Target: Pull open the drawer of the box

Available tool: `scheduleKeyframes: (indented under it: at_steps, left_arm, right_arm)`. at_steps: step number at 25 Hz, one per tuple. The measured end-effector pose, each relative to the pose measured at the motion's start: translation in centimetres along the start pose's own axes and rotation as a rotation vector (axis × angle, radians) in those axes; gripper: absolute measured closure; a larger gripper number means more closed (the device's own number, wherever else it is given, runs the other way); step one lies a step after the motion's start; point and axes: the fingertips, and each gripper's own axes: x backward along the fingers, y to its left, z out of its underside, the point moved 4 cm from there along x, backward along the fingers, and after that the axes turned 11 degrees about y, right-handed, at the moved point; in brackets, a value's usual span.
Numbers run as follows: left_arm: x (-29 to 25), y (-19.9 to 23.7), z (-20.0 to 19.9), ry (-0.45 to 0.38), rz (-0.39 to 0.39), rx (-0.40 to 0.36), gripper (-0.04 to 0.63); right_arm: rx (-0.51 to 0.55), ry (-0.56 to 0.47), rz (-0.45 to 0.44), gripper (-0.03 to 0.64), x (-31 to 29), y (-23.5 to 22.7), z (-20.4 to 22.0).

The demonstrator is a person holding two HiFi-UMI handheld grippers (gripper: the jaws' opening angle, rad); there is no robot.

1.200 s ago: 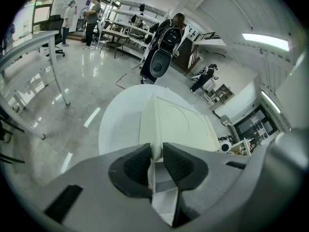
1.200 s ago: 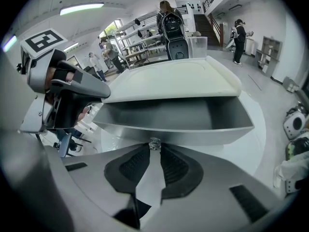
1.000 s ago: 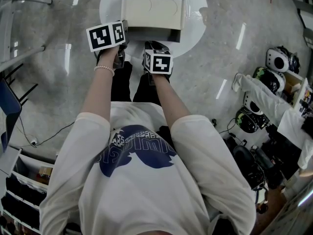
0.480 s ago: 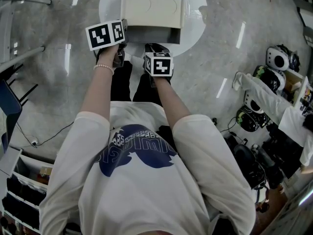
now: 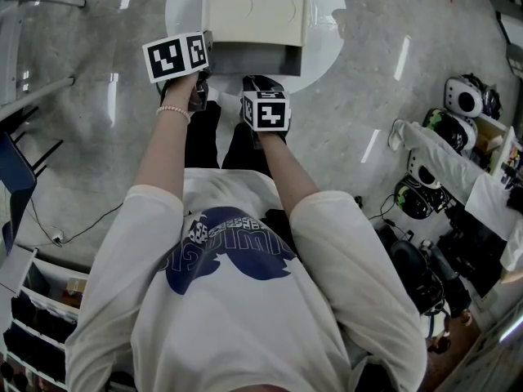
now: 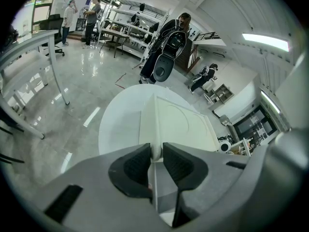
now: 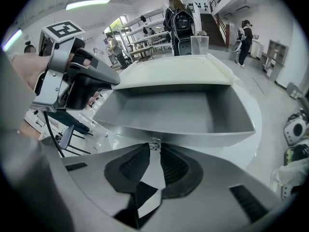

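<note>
We brace: left hand-held gripper clamped on box corner so it can't slide on the surface; right hand-held gripper pinches the knob; drawer stands well out, just ahead of its jaws, likely nearly done.

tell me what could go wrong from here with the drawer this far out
The right gripper pinches the small knob only with its tips, so it could slip off.
The drawer already sits far out of the box; more pull might bring it clear, past the round table rim.
</note>
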Motion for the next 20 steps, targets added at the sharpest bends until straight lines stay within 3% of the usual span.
scheduleKeyframes:
  at_steps: [20]
  left_arm:
    - [0.1,0.0,0.0,-0.003,-0.004,0.003,0.508]
  right_arm:
    - [0.002,0.012,0.000,0.552,0.3,0.3,1.1]
